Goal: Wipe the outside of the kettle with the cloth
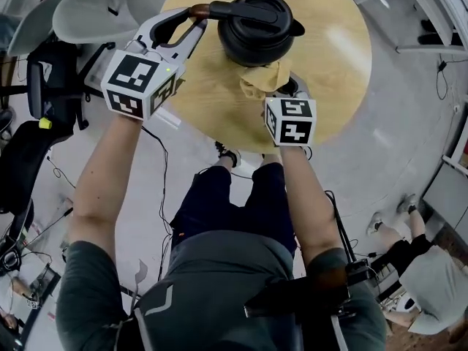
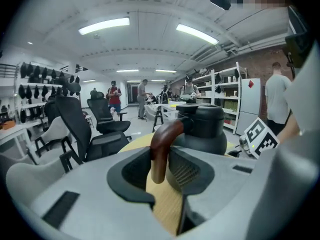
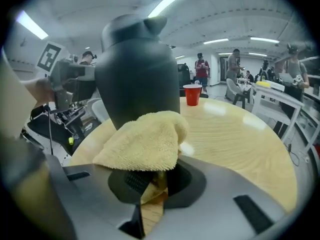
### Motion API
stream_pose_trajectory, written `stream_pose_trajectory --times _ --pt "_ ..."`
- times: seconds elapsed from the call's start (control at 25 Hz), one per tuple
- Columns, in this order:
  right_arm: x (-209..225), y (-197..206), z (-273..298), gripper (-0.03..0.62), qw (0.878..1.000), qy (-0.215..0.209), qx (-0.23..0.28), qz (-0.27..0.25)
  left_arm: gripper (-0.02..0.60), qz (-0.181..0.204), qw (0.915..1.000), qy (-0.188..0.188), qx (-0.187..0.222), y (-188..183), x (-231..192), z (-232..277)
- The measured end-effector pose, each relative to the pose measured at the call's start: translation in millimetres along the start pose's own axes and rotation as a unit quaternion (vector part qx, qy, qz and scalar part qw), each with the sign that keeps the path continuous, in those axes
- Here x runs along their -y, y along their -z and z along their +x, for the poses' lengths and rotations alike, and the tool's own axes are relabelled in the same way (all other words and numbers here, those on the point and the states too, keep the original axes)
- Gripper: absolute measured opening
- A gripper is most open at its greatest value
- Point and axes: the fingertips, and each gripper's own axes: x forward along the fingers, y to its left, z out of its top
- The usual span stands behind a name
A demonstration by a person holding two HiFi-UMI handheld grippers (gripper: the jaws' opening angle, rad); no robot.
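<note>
A black kettle (image 1: 256,34) stands on the round wooden table (image 1: 333,64). Its long handle ends in a brown tip (image 2: 161,143), which sits between the jaws of my left gripper (image 1: 191,20); both pads lie against it. The kettle's body (image 2: 202,129) rises just past those jaws. My right gripper (image 1: 281,88) is shut on a folded yellow cloth (image 1: 265,79). In the right gripper view the cloth (image 3: 145,141) bulges over the jaws, right up against the lower near side of the kettle (image 3: 137,79).
A red cup (image 3: 191,94) stands on the far side of the table, beyond the kettle. Office chairs (image 1: 95,13) crowd the table's left edge, and cables lie on the floor there. Several people stand among shelves and benches in the background.
</note>
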Motion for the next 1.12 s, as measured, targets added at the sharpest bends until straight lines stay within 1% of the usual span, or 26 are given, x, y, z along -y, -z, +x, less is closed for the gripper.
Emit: stream_pose_trajectory --times 0.08,0.2,0.28,0.4,0.52,0.76,1.0,1.12 --pt "-2 -12 -13 0.063 1.0 -0.006 0.018 0.001 0.115 -0.019 0.9997 -0.015 -0.002 3 3 -9" --pt "-8 -43 -45 0.063 0.998 -0.023 0.062 -0.003 0.117 -0.047 0.9983 -0.032 -0.008 9 10 -23" --pt "-14 -68 -64 0.063 0.995 -0.039 0.086 -0.023 0.12 -0.071 0.9967 -0.038 -0.015 14 15 -31" --pt "-25 -106 -86 0.063 0.989 -0.064 0.117 -0.06 0.12 -0.094 0.9941 -0.049 -0.025 20 23 -40" --pt "-33 -123 -91 0.063 0.985 -0.076 0.126 -0.086 0.12 -0.113 0.9908 -0.068 -0.029 23 32 -48" --pt "-26 -114 -82 0.063 0.983 -0.07 0.128 -0.111 0.12 -0.143 0.9846 -0.1 -0.017 26 43 -58" --pt "-13 -66 -43 0.063 0.989 -0.072 0.073 -0.108 0.119 -0.148 0.9812 -0.124 -0.007 25 49 -59" --pt "-8 -47 -22 0.063 0.99 -0.068 0.051 -0.111 0.119 -0.154 0.9792 -0.132 -0.013 26 53 -62"
